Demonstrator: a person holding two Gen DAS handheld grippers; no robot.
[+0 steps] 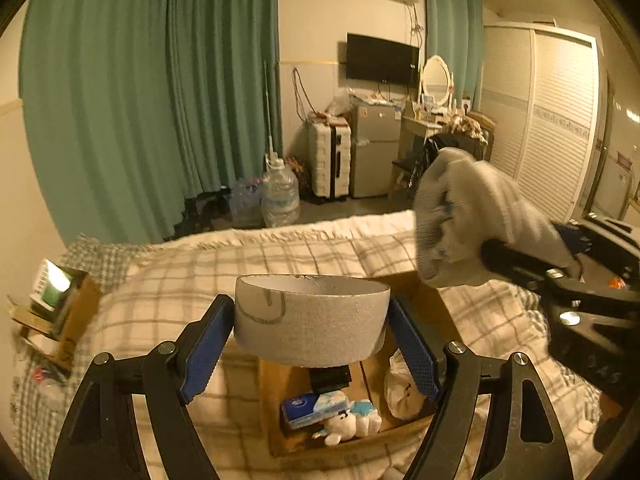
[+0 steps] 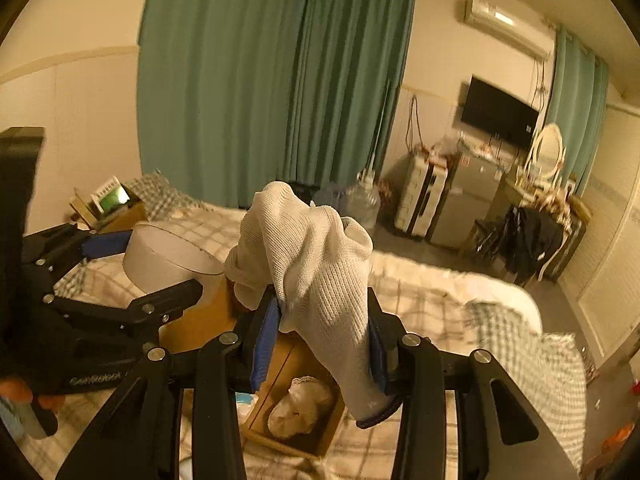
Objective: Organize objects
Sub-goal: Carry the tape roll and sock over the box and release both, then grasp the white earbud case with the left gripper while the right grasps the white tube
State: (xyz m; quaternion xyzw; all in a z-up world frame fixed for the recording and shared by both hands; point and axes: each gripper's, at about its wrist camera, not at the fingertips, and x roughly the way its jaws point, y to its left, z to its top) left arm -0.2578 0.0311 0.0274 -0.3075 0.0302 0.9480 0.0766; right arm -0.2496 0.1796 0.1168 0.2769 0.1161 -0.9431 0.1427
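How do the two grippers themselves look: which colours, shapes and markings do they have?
The left gripper and the right gripper are alike: black linkage arms with triangular cut-outs and round silver pivot bolts. Their fingers carry blue textured pads. In the right wrist view, faint pale lettering shows on the left gripper's black body; I cannot read it. No cables or sleeves are visible.

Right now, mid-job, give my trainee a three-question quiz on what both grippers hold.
1. True or false: the left gripper clamps the tape roll.
2. The right gripper holds: A) a plush toy, B) a white knit glove, C) a bottle.
3. Fill in: below both loads sits an open cardboard ____ on the checked blanket.

Key: 1 true; 2 B; 3 box.
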